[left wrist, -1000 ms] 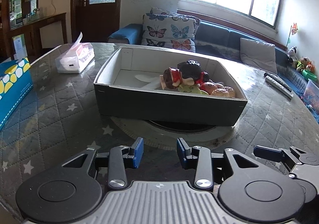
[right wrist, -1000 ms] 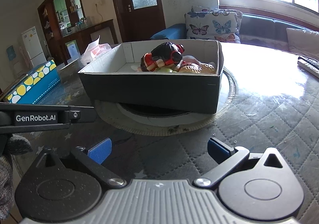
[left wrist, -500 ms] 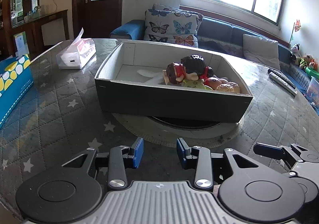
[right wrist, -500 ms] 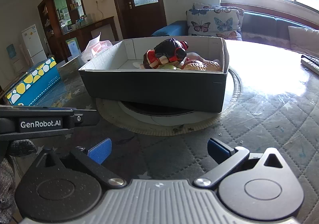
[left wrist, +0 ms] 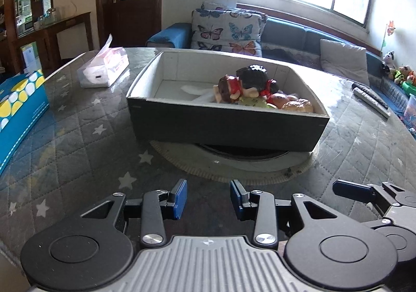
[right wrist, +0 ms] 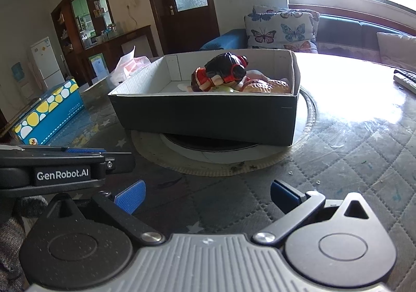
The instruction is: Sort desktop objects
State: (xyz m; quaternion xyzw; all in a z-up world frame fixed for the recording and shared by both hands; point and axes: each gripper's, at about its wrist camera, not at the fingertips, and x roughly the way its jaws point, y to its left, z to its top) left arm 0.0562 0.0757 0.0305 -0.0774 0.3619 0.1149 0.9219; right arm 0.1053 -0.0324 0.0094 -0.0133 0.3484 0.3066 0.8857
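Desktop objects, a heap of toys [left wrist: 249,89] and bread-like items, are seen gathered inside the dark cardboard box [left wrist: 226,128], which rests on a round turntable [left wrist: 234,170] at the middle of the quilted table [left wrist: 78,141]. The toys are piled toward the box's right end, while its left end is seen nearly bare apart from some white paper. The box's long axis is laid across the left wrist view, slightly skewed, with one long wall turned toward both grippers. The left gripper [left wrist: 208,198] is held low over the table, well short of the box, its jaws parted a little and nothing between them. The right gripper [right wrist: 208,197] is held likewise, its jaws spread wider and also empty. Sorting is judged close to finished or paused. Should another item be fetched, the tissue pack [left wrist: 104,68], the blue carton [left wrist: 20,115] or the remotes [left wrist: 369,97] would best be approached from above, with the jaws set across the narrow side.
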